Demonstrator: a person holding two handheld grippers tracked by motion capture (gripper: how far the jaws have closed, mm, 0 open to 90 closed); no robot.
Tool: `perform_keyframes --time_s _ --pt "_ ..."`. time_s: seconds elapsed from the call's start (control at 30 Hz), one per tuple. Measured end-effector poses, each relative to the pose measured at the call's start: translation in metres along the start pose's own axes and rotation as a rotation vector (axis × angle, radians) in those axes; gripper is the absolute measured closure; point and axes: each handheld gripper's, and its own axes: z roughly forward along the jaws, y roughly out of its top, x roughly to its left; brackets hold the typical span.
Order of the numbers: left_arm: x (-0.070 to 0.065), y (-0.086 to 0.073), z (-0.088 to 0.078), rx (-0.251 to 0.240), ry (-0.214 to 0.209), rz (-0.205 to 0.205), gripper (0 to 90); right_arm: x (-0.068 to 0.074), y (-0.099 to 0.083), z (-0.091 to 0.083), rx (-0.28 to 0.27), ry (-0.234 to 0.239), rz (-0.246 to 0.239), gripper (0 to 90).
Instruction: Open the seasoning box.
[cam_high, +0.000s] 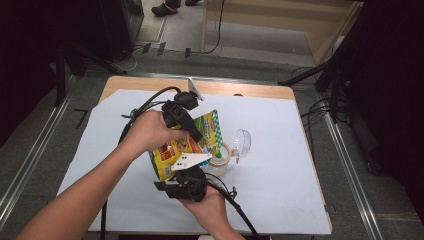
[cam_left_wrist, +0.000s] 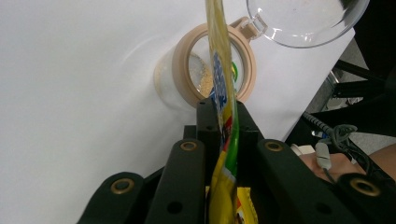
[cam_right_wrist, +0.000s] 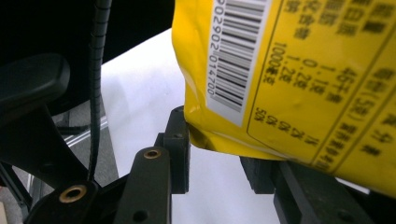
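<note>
So the right gripper (cam_high: 186, 172), nearest the camera in the high view, is sitting at the bottom edge of a yellow snack bag (cam_high: 187, 142). In the right gripper view the bag (cam_right_wrist: 299, 74) is hanging with its barcode side showing, its lower edge lying between the jaws; the left jaw is touching the bag's corner, but I can't tell if both pads are actually pressing, the gap is looking fairly loose. A bit farther out, the left gripper (cam_high: 196, 134) is coming at the bag from the upper side, and in the left gripper view its jaws are clamping tight on the thin bag (cam_left_wrist: 223, 140), seen edge-on. Just past the bag, a clear jar (cam_high: 221, 161) with a beige rim is standing on the white sheet covering the table (cam_high: 280, 150), its hinged clear lid (cam_high: 242, 142) flipped open beside it. Looking down from the left gripper, the bag's top end is hovering right over the jar (cam_left_wrist: 187, 70) mouth, with pale crumbs sitting inside.
</note>
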Motion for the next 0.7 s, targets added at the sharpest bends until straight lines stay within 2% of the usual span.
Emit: perform_keyframes --time_s 0.2,0.37,0.5,0.7 --pt "0.0005 -0.0022 -0.0032 -0.018 -0.023 0.002 82.0 0.0006 0.0003 -0.0007 -0.02 0.021 0.01 68.3" --pt "0.0017 -0.004 -0.0062 -0.019 -0.025 0.016 77.2 -0.0026 0.0008 -0.0024 -0.046 0.058 0.05 68.5" --pt "0.0034 -0.0056 -0.0078 -0.032 -0.015 0.018 78.0 -0.0077 0.0011 -0.0053 -0.072 0.086 0.092 68.5" --pt "0.0017 -0.005 -0.0088 -0.03 -0.018 0.03 82.1 -0.007 0.0015 -0.0056 -0.073 0.08 0.082 68.3"
